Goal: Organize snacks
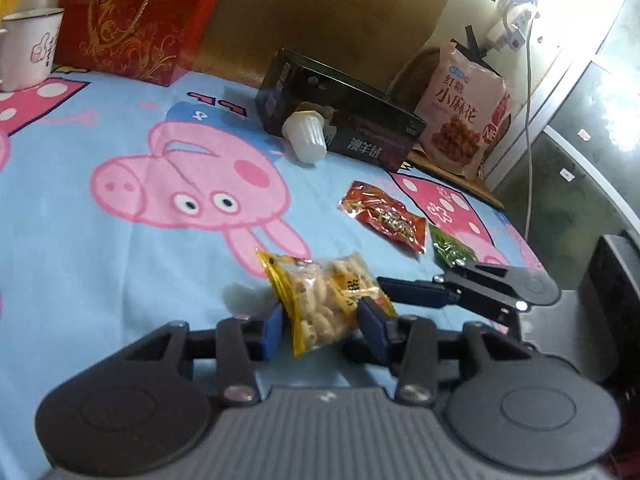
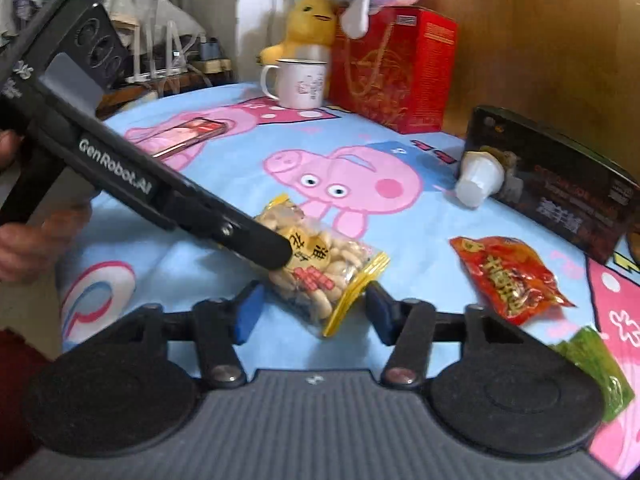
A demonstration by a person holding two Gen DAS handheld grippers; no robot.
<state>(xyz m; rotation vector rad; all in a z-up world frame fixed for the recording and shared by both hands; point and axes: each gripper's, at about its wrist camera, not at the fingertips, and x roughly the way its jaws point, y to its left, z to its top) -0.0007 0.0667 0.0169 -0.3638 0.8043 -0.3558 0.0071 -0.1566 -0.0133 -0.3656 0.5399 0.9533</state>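
Observation:
A yellow-edged clear bag of pale biscuits (image 1: pixel 320 300) lies on the blue cartoon-pig tablecloth (image 1: pixel 120 264). My left gripper (image 1: pixel 320 320) has its blue pads against both sides of the bag and is shut on it. In the right wrist view the same bag (image 2: pixel 324 276) lies between the fingers of my right gripper (image 2: pixel 312 312), which is open and set around the bag's near end. A red snack packet (image 1: pixel 384 216) (image 2: pixel 508 276) and a green packet (image 1: pixel 452 248) (image 2: pixel 600 364) lie to the right. A white jelly cup (image 1: pixel 306 136) (image 2: pixel 478 178) lies on its side.
A black box (image 1: pixel 340 120) (image 2: pixel 560 184) stands behind the cup. A pink bag of twists (image 1: pixel 464 116) leans at the back right. A red gift box (image 2: pixel 392 68), a white mug (image 2: pixel 298 82), plush toys (image 2: pixel 308 24) and a phone (image 2: pixel 188 136) are at the back.

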